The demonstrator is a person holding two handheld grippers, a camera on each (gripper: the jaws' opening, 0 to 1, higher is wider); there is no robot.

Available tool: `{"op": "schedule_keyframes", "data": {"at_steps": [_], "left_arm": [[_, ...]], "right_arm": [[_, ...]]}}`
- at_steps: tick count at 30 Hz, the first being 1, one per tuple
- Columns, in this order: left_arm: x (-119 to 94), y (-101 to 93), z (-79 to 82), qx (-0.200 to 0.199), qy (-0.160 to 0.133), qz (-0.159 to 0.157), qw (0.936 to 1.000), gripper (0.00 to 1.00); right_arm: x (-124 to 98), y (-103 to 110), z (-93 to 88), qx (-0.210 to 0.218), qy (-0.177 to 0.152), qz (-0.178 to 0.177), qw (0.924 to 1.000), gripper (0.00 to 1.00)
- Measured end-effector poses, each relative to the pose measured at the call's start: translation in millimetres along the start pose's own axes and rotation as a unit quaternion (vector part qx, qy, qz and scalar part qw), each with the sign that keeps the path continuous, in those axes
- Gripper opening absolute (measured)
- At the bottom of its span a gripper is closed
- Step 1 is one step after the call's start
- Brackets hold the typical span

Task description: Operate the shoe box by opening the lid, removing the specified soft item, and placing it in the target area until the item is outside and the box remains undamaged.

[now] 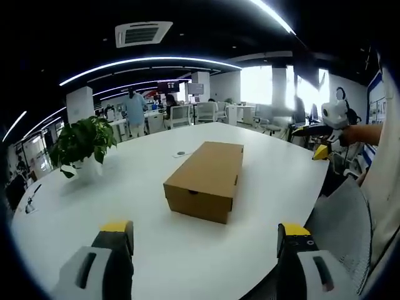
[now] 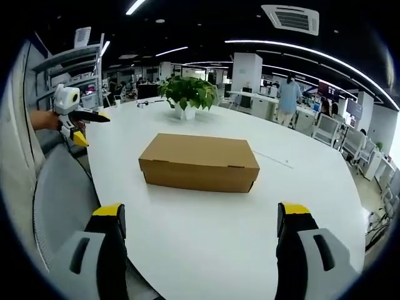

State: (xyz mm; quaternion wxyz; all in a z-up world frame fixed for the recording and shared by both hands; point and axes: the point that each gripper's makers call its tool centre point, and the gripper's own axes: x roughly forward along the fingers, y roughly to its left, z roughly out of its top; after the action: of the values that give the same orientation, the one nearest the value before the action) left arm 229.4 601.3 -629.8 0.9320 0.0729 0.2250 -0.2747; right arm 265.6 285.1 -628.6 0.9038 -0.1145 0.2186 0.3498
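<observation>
White office counter (image 1: 262, 181), closed cardboard shoe box (image 1: 206, 179) at its middle.
Potted plant (image 2: 187, 94) stands beyond the shoe box; left gripper (image 1: 206, 240) and right gripper (image 2: 201, 222) hover short of it, jaws spread, empty.

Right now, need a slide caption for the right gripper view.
Open right tongs face a closed cardboard shoe box on a white table, potted plant behind.

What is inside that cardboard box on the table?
Cannot tell: the shoe box lies closed on the white table, its lid down, so the contents are covered. Nothing rests on top of it.
</observation>
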Motion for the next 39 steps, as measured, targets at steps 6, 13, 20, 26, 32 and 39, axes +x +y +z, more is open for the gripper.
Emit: {"op": "schedule_keyframes", "data": {"at_steps": [6, 13, 20, 26, 32, 39], "left_arm": [[3.7, -1.6, -0.5, -0.005, 0.001, 0.001, 1.0, 0.97], [10.5, -1.0, -2.2, -0.006, 0.003, 0.004, 1.0, 0.96], [18.4, -3.1, -5.0, -0.01, 0.008, 0.009, 0.9999, 0.96], [24.4, -3.5, -6.8, -0.011, 0.013, 0.015, 0.9997, 0.96], [33.1, 6.3, -12.0, -0.012, 0.013, 0.023, 0.9996, 0.95], [43.9, 10.5, -13.8, -0.014, 0.016, 0.028, 0.9994, 0.94]], "right_arm": [[3.9, -3.6, -2.0, -0.001, 0.005, 0.008, 1.0, 0.96], [8.9, -10.7, -3.7, -0.001, 0.01, 0.014, 0.9998, 0.96], [15.9, -17.3, -5.6, -0.002, 0.015, 0.024, 0.9996, 0.96], [24.8, -26.4, -5.3, -0.007, 0.018, 0.033, 0.9993, 0.96], [34.1, -35.3, -0.2, -0.016, 0.019, 0.045, 0.9987, 0.96], [44.1, -44.4, 2.3, -0.034, 0.027, 0.065, 0.9969, 0.96]]}}
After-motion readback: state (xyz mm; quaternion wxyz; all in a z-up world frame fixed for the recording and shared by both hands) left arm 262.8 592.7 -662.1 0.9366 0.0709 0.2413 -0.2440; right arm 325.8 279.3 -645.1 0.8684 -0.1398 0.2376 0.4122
